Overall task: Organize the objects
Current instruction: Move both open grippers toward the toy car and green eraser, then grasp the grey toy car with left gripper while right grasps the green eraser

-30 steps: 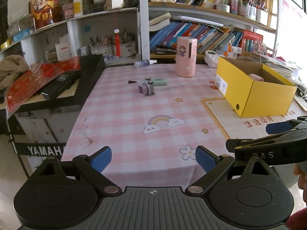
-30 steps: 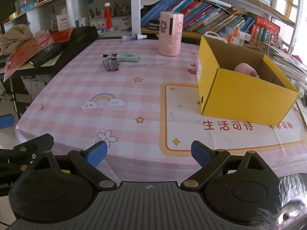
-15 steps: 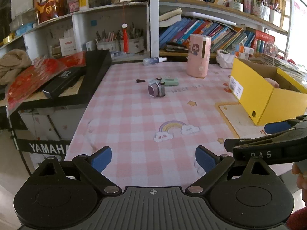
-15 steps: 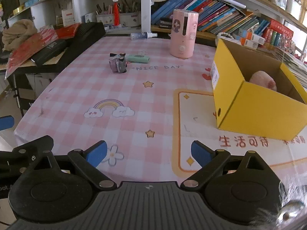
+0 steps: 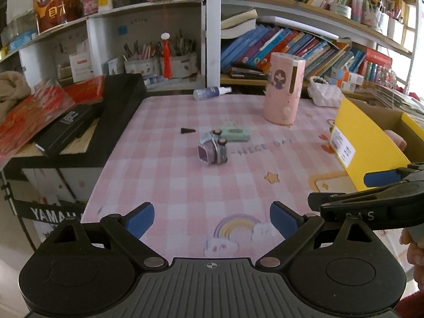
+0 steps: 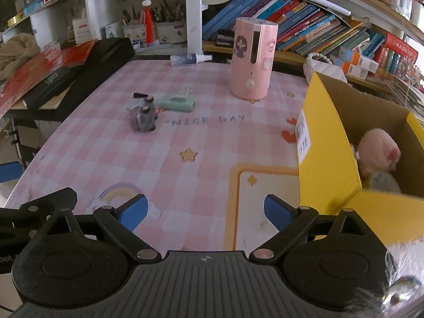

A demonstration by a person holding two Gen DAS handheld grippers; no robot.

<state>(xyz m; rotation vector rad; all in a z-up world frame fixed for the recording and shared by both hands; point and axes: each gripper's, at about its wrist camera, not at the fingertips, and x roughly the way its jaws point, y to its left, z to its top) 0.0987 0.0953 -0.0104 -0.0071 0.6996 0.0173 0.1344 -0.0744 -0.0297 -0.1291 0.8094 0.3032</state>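
Hovering over pink cloth [image 5: 164, 175], L claw [image 5: 212, 218] spread wide, nothing btwn pads. Toy car [image 5: 213, 150] well ahead, centre, touching mint case [image 5: 235, 133] behind it. Pink canister [image 5: 283, 88] far ahead-right. Yellow box [image 5: 368, 145] right.

R view: R claw [image 6: 204, 210] released, empty. Car [image 6: 144, 114] ahead-left, case [image 6: 177, 102] just beyond. Canister [image 6: 251, 61] ahead. Box [image 6: 328, 153] close right, pink plush [image 6: 377, 155] inside.

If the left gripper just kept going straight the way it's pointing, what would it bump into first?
Probably the pink checked tablecloth: the left gripper is open, empty and tilted downward. The little toy car lies further along that line, though depth is hard to judge.
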